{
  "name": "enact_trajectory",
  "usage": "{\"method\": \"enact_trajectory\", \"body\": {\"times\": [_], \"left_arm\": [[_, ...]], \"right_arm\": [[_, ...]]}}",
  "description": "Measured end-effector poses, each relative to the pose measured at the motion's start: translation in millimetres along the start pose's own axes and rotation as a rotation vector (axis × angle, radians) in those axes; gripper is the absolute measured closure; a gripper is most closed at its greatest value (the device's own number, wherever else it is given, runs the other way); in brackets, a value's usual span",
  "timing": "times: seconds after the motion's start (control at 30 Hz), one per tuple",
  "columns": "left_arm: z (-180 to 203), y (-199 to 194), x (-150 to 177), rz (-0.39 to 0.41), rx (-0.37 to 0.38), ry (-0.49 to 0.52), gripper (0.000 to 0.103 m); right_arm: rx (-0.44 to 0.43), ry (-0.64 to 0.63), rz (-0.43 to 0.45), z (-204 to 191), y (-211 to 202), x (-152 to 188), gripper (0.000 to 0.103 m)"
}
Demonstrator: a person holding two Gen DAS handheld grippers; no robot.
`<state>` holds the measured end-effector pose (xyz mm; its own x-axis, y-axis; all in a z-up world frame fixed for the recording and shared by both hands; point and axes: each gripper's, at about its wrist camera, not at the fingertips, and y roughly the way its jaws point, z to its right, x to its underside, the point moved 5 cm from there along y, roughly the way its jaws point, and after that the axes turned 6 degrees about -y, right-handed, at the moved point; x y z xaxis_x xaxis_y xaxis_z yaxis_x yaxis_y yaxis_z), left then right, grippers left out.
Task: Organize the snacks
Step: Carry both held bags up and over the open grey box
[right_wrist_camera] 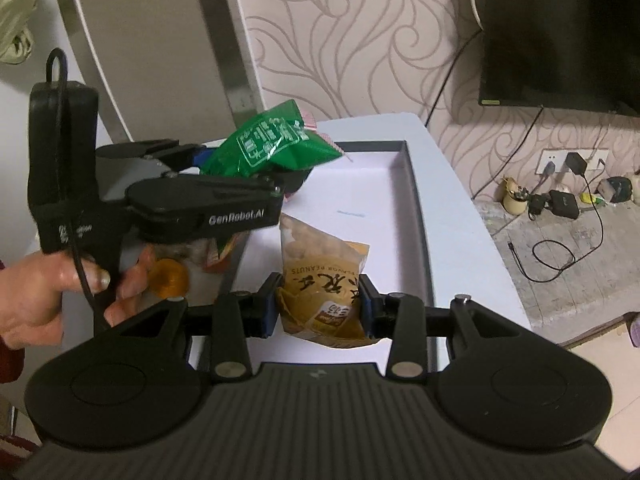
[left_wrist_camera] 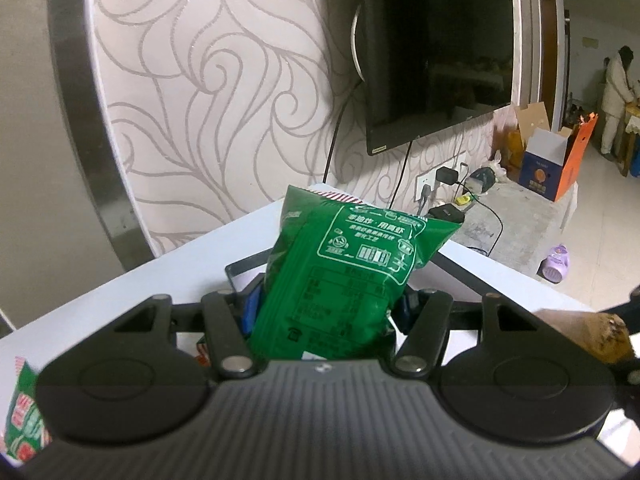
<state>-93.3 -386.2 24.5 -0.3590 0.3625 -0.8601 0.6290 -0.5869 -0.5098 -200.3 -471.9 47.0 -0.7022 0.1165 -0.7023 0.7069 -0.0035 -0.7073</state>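
Observation:
In the left wrist view my left gripper point(left_wrist_camera: 326, 306) is shut on a green snack bag point(left_wrist_camera: 344, 272), held upright with its printed back towards the camera. It hangs over a shallow white tray with a dark rim point(left_wrist_camera: 244, 266). The right wrist view shows the same green bag point(right_wrist_camera: 272, 144) in my left gripper point(right_wrist_camera: 256, 168), a hand on its handle. My right gripper point(right_wrist_camera: 318, 306) is shut on a yellow peanut bag point(right_wrist_camera: 320, 268), above the near end of the tray point(right_wrist_camera: 416, 208). The blue pads press both its sides.
The tray lies on a white table point(left_wrist_camera: 160, 280) against a swirl-patterned wall. Another green and red snack bag point(left_wrist_camera: 24, 412) lies at the table's left. An orange packet point(right_wrist_camera: 170, 280) sits under the hand. A TV point(left_wrist_camera: 436, 52), cables and boxes stand to the right.

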Motion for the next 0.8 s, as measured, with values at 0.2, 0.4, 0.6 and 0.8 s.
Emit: {"method": "enact_trajectory", "body": {"times": [0.2, 0.4, 0.6, 0.8], "left_arm": [[7, 20, -4, -0.009, -0.018, 0.003, 0.04], [14, 34, -7, -0.026, -0.023, 0.005, 0.039], [15, 45, -7, -0.047, -0.022, -0.003, 0.038], [17, 47, -8, -0.052, -0.023, -0.005, 0.037]], "right_arm": [[-0.006, -0.015, -0.004, 12, 4, 0, 0.059], [-0.011, -0.022, -0.002, 19, 3, -2, 0.059], [-0.023, -0.027, -0.011, 20, 3, -2, 0.059], [-0.028, -0.029, -0.021, 22, 5, -3, 0.059]]}}
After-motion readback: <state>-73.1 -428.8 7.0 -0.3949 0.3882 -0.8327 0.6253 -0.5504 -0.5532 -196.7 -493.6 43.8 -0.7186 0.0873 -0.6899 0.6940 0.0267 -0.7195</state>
